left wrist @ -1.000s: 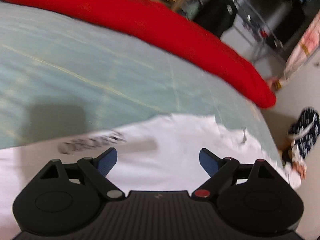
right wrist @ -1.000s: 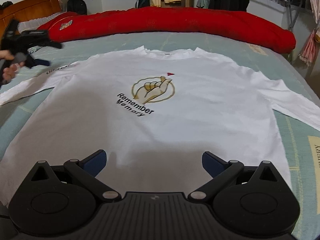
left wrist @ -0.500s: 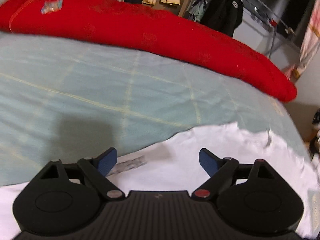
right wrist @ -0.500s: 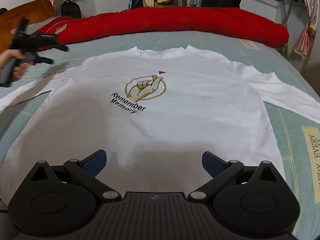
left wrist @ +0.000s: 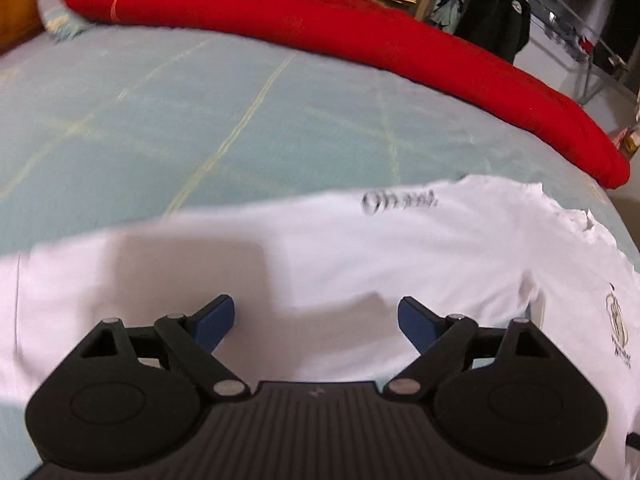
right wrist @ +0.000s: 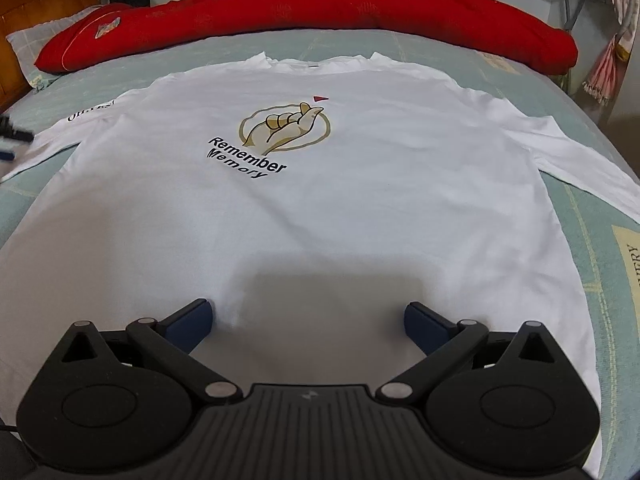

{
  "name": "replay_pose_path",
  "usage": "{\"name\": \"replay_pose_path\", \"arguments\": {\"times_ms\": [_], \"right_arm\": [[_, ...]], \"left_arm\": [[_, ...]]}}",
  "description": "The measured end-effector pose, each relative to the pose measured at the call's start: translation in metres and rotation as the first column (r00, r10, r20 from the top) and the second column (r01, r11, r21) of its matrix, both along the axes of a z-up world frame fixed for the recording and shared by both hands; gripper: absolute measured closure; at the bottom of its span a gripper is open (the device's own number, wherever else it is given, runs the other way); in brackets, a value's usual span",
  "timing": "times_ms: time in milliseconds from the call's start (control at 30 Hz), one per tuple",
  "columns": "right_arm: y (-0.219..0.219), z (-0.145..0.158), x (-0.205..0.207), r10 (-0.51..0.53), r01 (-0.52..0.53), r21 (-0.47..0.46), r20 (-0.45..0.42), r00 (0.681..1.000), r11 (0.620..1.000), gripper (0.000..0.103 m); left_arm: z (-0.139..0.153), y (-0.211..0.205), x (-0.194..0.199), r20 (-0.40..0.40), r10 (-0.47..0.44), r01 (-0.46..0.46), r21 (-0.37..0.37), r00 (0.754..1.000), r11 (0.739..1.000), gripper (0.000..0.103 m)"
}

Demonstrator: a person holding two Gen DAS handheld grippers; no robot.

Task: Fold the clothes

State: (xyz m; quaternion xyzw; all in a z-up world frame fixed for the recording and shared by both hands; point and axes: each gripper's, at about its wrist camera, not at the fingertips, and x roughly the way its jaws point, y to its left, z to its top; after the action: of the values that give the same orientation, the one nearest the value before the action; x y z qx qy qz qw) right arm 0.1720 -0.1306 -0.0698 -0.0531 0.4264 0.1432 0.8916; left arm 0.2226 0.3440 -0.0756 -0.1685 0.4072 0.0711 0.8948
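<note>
Both grippers [left wrist: 316,318] [right wrist: 307,322] angled down over white T-shirt [right wrist: 320,208], fingers apparently spread

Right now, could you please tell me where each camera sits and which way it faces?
Left wrist: on the left tongs, open, angled down at the white printed T-shirt's sleeve; no hand shows.
Right wrist: on the right tongs, open over the shirt's hem, facing its collar; no hand shows.
Shared: the shirt, long red bolster, pale green bedsheet.

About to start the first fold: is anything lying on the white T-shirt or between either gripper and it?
Nothing visible. The white T-shirt lies flat and bare on the bed; the red quilt sits beyond its collar.
</note>
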Motion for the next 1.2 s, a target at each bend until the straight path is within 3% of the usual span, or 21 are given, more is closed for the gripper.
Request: {"name": "replay_pose_path", "arguments": {"times_ms": [100, 200, 400, 600, 733, 867, 1033, 1200], "right_arm": [[0.002, 0.001, 0.0, 0.0, 0.0, -0.013, -0.002, 1.0, 1.0, 0.0], [0.004, 0.004, 0.003, -0.001, 0.0, -0.029, -0.016, 1.0, 1.0, 0.0], [0.005, 0.009, 0.001, -0.008, 0.006, -0.045, -0.036, 0.999, 0.999, 0.0], [0.002, 0.014, 0.0, -0.011, 0.009, -0.059, -0.037, 0.999, 0.998, 0.0], [-0.008, 0.022, -0.001, -0.032, 0.032, -0.032, -0.005, 0.999, 0.999, 0.0], [-0.024, 0.033, -0.001, -0.053, 0.053, 0.005, 0.029, 0.998, 0.999, 0.0], [-0.056, 0.046, 0.012, -0.084, 0.081, 0.058, 0.052, 0.995, 0.995, 0.0], [-0.102, 0.067, 0.058, -0.125, 0.114, 0.15, 0.066, 0.99, 0.982, 0.0]], "left_arm": [[0.003, -0.002, -0.023, 0.019, -0.024, 0.024, 0.022, 1.0, 0.999, 0.014], [0.013, 0.006, -0.03, 0.031, -0.001, -0.003, 0.12, 1.0, 0.993, 0.014], [-0.001, 0.045, -0.03, 0.022, 0.11, -0.111, 0.025, 0.994, 0.994, 0.014], [0.01, 0.019, -0.05, 0.028, 0.063, -0.066, 0.095, 0.998, 0.993, 0.014], [0.039, -0.015, -0.054, 0.087, -0.018, 0.009, 0.107, 0.996, 0.994, 0.014], [0.06, -0.071, -0.042, 0.117, -0.161, 0.147, 0.123, 0.98, 0.982, 0.012], [0.066, -0.149, -0.017, 0.118, -0.342, 0.331, 0.102, 0.932, 0.938, 0.012], [0.057, -0.22, 0.007, 0.108, -0.471, 0.463, 0.09, 0.875, 0.882, 0.012]]}}
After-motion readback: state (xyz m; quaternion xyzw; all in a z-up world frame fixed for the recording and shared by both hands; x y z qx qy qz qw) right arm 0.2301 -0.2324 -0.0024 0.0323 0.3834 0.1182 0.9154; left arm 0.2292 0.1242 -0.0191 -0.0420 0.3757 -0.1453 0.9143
